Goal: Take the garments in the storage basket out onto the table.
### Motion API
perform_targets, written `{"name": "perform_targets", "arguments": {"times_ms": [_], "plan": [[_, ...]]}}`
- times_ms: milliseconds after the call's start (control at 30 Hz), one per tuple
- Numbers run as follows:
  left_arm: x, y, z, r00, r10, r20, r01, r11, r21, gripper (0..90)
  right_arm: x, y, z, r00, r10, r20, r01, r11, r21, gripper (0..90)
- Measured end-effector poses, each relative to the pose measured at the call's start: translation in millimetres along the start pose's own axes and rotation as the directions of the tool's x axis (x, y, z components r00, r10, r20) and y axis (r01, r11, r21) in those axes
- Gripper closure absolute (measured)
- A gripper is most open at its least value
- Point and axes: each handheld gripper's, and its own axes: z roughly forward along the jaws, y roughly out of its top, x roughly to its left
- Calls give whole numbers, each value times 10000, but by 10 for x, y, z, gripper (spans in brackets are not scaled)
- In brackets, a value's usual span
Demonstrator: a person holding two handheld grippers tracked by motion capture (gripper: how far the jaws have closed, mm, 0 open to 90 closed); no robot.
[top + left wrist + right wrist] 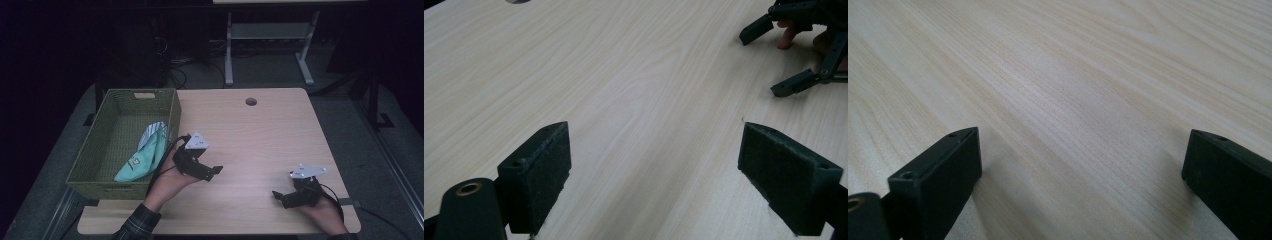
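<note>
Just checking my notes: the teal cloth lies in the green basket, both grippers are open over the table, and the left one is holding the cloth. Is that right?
Not quite. The left gripper holds nothing: the left gripper view shows its jaws wide apart over bare table. The teal cloth does lie in the green basket, and the right gripper is open too.

The high view is dim, its surroundings nearly black; the table (260, 130) is evenly lit. Both gripper views are bright and soft-shadowed, with near jaws slightly blurred.

Both grippers hovered over the counter (260, 130) — the left gripper (216, 170) just beside the green basket (107, 125) holding folded cloth (145, 157), the right gripper (278, 196) well apart.
</note>
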Motion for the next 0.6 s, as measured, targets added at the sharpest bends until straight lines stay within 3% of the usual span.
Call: {"name": "perform_targets", "arguments": {"times_ms": [133,367,600], "plan": [[39,23,-42,10000,-74,-9,74,10000,-58,131,0,0,0,10000,-1,-2,1,10000,1,22],[128,75,-107,9994,141,300,-148,9996,253,132,-1,0,-1,10000,-4,5,4,10000,7,22],[211,105,-164,9988,81,473,-101,9991,419,134,-2,1,-2,10000,-7,-1,7,10000,16,22]]}}
